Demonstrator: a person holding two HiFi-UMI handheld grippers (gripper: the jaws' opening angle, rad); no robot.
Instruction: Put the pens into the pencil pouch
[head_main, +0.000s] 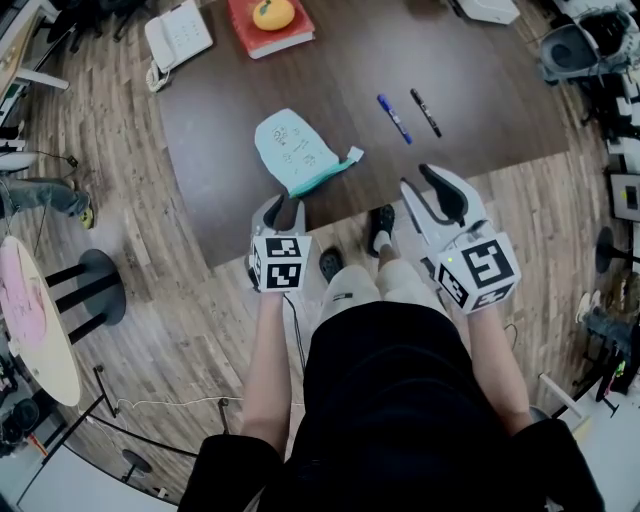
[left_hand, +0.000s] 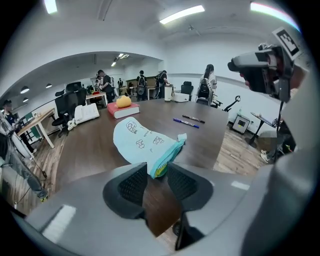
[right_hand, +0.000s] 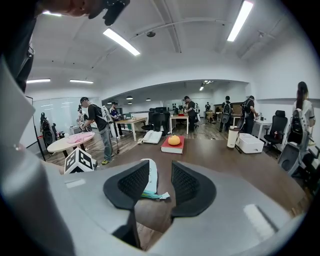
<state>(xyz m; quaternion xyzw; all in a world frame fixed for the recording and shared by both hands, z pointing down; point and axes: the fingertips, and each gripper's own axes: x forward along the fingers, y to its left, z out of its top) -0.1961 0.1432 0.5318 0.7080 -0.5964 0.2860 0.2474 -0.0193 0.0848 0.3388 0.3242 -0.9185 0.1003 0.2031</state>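
Right gripper (right_hand: 160, 172): jaws apart, nothing gripped between them.
Pencil pouch (right_hand: 150, 179): light blue, lying on the table, seen through the gap between the jaws.
Table (right_hand: 220, 157): dark brown top.
Red book (right_hand: 172, 147): far part of the table; an orange round object (right_hand: 173, 140) rests on it.
Telephone (right_hand: 152, 136): white, just left of the book.
White box (right_hand: 248, 143): far right of the table.

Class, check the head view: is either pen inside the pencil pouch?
No, the blue pen and the black pen both lie on the bare table, apart from the pencil pouch.
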